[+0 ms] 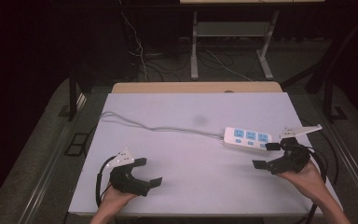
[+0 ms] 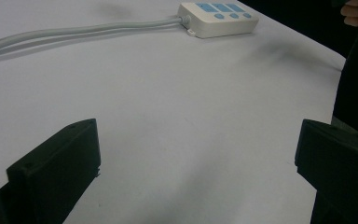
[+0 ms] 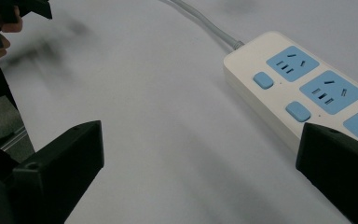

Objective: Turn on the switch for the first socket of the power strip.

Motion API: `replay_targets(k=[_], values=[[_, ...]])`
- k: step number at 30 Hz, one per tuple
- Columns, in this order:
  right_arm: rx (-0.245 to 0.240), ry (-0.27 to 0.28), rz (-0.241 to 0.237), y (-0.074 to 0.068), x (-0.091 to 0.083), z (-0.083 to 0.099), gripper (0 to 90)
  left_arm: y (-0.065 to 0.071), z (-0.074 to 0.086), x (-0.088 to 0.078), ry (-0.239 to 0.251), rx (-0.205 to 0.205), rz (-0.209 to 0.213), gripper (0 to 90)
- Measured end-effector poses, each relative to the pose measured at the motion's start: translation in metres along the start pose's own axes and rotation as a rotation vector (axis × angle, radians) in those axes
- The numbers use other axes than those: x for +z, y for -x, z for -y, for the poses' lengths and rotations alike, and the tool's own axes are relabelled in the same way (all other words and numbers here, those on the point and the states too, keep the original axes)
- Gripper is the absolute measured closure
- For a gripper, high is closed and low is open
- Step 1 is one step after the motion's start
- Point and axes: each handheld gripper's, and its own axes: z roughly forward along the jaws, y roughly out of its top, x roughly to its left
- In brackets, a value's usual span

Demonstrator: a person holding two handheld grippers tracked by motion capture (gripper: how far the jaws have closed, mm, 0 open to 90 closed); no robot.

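A white power strip (image 1: 247, 138) with blue sockets lies right of centre on the white desk (image 1: 186, 186), its grey cable (image 1: 158, 127) running toward the upper left. The left hand-held gripper (image 1: 151, 171) sits at lower left, jaws wide. The right hand-held gripper (image 1: 265, 155), jaws wide, hovers just beside the strip's right end.

A power strip (image 1: 248, 138) lies on the tabletop (image 1: 191, 154) near its right edge — its cable (image 1: 158, 127) runs off toward the far left corner. The right gripper (image 1: 266, 155) sits just before the strip's right end; the left gripper (image 1: 148, 171) is well apart, near the front left corner.
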Motion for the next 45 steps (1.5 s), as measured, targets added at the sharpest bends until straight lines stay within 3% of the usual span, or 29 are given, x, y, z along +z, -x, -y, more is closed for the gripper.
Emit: replay_targets(k=[18,30,45], values=[[-0.026,-0.048,0.026,0.011,0.002,-0.030,0.5,0.000,0.001,0.001,-0.005,0.000,0.001,0.0],[-0.029,-0.090,0.041,0.019,0.016,-0.052,0.4,0.000,0.001,0.001,-0.011,0.004,0.002,0.0],[-0.010,-0.115,0.080,0.029,0.032,-0.059,0.4,-0.001,0.001,0.001,-0.011,0.000,0.004,0.0]])
